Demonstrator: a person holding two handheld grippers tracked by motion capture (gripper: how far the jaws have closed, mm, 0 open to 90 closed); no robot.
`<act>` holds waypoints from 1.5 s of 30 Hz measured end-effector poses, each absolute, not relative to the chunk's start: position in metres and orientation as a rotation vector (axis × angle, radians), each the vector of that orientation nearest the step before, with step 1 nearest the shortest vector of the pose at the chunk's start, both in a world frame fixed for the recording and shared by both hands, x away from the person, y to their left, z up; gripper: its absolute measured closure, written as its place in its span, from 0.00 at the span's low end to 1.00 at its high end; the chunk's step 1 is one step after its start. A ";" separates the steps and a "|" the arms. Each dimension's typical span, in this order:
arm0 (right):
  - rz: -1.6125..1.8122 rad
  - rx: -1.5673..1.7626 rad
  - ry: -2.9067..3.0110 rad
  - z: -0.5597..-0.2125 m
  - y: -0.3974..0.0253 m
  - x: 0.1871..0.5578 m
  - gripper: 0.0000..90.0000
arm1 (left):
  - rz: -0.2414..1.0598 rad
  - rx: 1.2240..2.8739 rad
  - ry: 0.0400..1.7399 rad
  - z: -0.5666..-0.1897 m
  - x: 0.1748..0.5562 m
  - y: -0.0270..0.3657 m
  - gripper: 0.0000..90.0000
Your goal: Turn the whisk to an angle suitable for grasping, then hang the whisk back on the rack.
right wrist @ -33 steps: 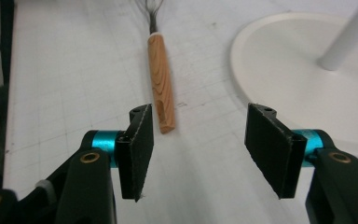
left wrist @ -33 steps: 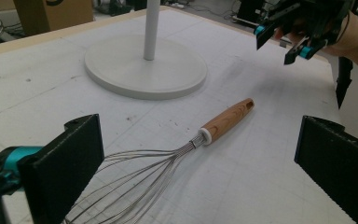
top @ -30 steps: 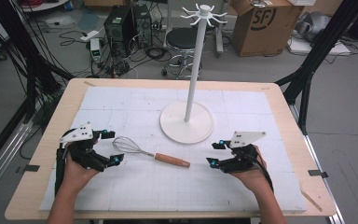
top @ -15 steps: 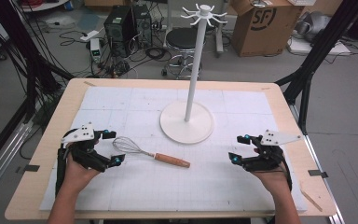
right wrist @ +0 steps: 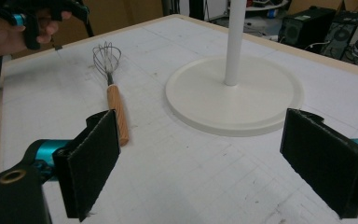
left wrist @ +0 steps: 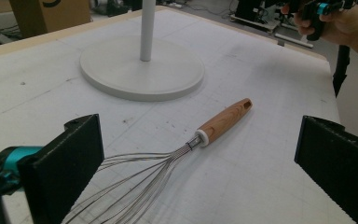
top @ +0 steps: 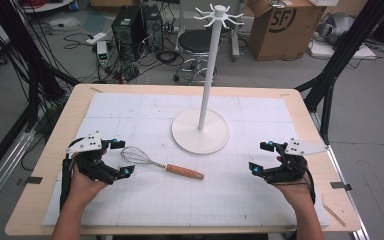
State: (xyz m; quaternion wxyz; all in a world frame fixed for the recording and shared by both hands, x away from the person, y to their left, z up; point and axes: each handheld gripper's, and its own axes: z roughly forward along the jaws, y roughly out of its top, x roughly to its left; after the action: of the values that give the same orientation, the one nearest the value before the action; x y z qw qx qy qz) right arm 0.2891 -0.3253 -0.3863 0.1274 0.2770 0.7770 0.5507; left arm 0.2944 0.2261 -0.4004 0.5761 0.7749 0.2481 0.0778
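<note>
lying flat on the counter (top: pixel 130 107), the whisk (top: pixel 161 165) has its wire end just beside the left gripper (top: pixel 121 157); both the left and right gripper (top: pixel 261 157) have fingers spread wide, holding nothing.

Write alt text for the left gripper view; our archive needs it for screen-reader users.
A metal wire whisk with a light wooden handle lies flat on a white gridded table mat, its wire end between the open black jaws of the left gripper, which grip nothing. Behind it stands a white pole stand on a round base.
</note>
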 end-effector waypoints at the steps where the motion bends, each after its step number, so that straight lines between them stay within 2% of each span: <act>1: 1.603 0.811 2.260 -0.387 -0.326 0.289 0.12 | 0.185 1.814 0.581 -0.400 0.294 0.226 0.02; 17: 1.571 0.821 2.258 -0.387 -0.329 0.289 0.12 | 0.186 1.828 0.549 -0.393 0.293 0.216 0.02; 24: 1.570 0.821 2.252 -0.385 -0.332 0.288 0.12 | 0.189 1.919 0.513 -0.376 0.303 0.192 0.02; 35: 1.556 0.809 2.272 -0.388 -0.329 0.290 0.12 | 0.165 2.166 0.404 -0.360 0.328 0.137 0.02; 45: 1.558 0.817 2.278 -0.388 -0.328 0.290 0.12 | 0.112 2.360 0.340 -0.383 0.338 0.101 0.02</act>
State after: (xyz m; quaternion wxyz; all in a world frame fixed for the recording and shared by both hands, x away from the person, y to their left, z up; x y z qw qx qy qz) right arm 0.2899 -0.3285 -0.3881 0.1313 0.2815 0.7845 0.5367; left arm 0.3376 0.1005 -0.3825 0.3687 0.9191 0.1324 0.0435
